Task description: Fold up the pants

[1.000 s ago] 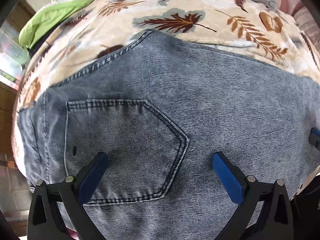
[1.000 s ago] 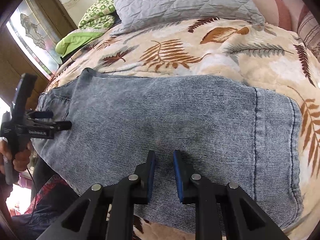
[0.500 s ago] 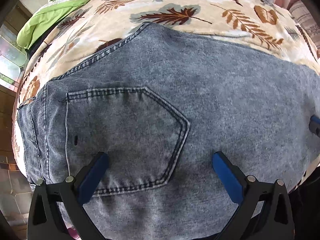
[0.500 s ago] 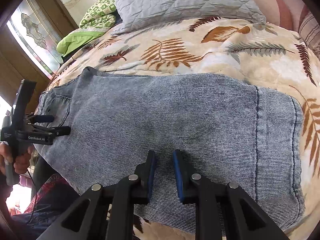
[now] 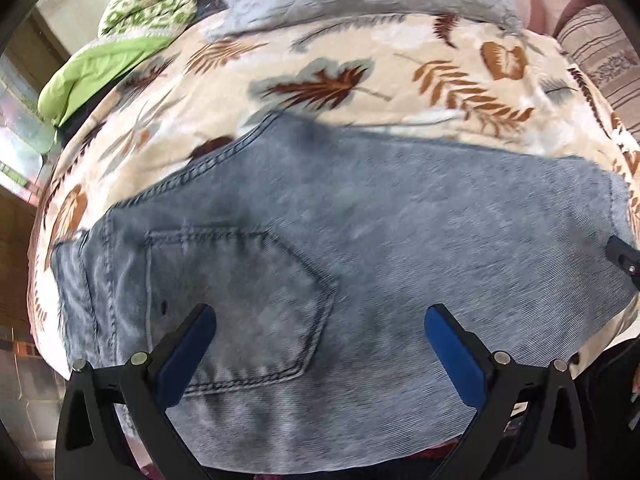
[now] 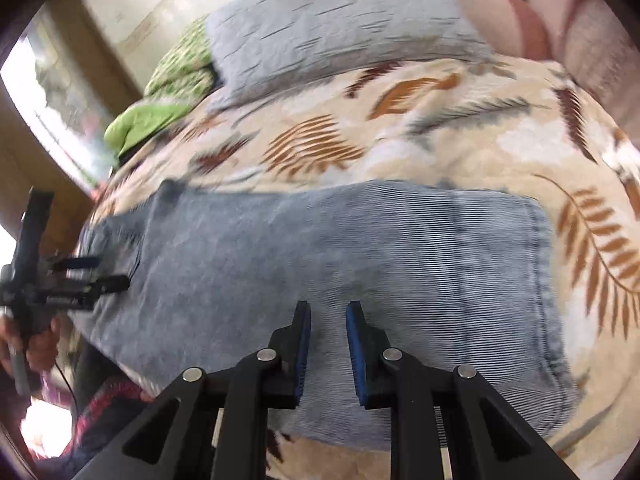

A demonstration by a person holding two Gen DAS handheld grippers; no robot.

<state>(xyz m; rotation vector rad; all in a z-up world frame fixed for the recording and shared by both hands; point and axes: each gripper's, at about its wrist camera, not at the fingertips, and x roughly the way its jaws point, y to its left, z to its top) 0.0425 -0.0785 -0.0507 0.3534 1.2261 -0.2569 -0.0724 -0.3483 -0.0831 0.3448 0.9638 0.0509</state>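
Light blue jeans (image 5: 400, 220) lie flat and folded lengthwise on the leaf-print bedspread (image 5: 460, 80), back pocket (image 5: 240, 300) facing up at the waist end. My left gripper (image 5: 320, 312) hovers open above that pocket with nothing between its blue pads. In the right wrist view the jeans (image 6: 360, 248) stretch from the waist at left to the leg hem (image 6: 540, 280) at right. My right gripper (image 6: 328, 306) is shut and empty, hanging over the near edge of the legs. The left gripper (image 6: 110, 271) shows at the waist end, held by a hand (image 6: 40, 344).
A grey quilted pillow (image 6: 340, 28) and a green blanket (image 6: 160, 112) lie at the head of the bed. Pink and striped cushions (image 5: 600, 48) sit at the far right. A wooden frame with glass (image 6: 48, 120) stands to the left. The bed's near edge runs just below the jeans.
Both grippers have lifted a little off the jeans, so more of the bed and pillow shows. The jeans lie as before. The left gripper stays open, the right stays shut.
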